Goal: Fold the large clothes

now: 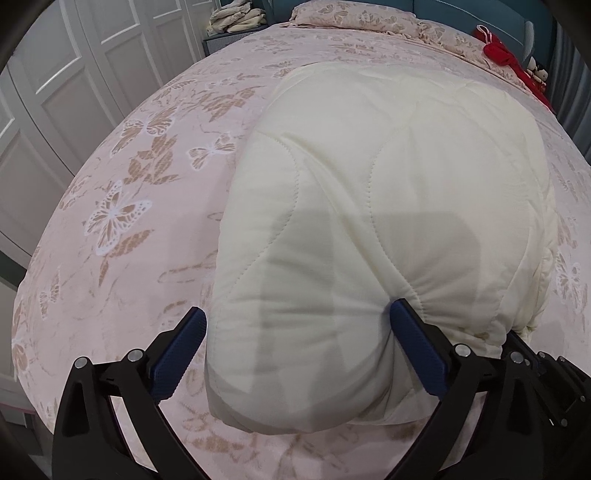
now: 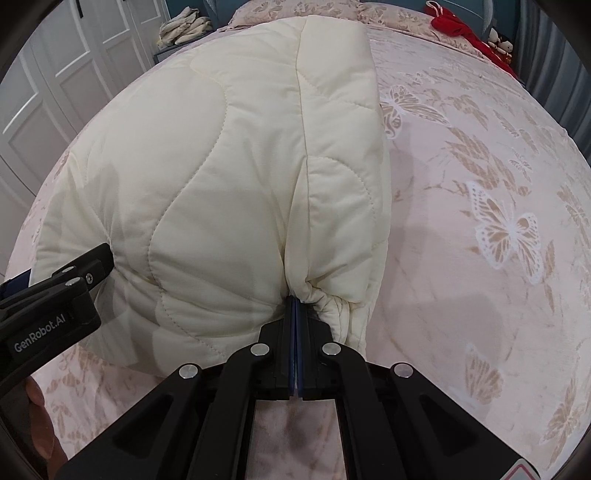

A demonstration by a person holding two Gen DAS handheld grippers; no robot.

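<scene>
A cream quilted padded garment (image 1: 388, 166) lies folded into a thick bundle on the bed. In the left wrist view my left gripper (image 1: 299, 314) stands wide open astride the bundle's near left corner. Its right finger (image 1: 410, 332) touches puckered fabric, while its left finger (image 1: 184, 343) sits just beside the edge. In the right wrist view my right gripper (image 2: 296, 301) is shut on a gathered pinch of the garment (image 2: 221, 147) at its near right corner. The left gripper's arm (image 2: 74, 273) shows at that view's left edge.
The bed cover (image 1: 129, 221) is pink with butterfly prints and spreads around the bundle. White wardrobe doors (image 1: 55, 92) stand to the left. A pile of pale clothes (image 1: 236, 18) and a red garment (image 1: 498, 51) lie near the head of the bed.
</scene>
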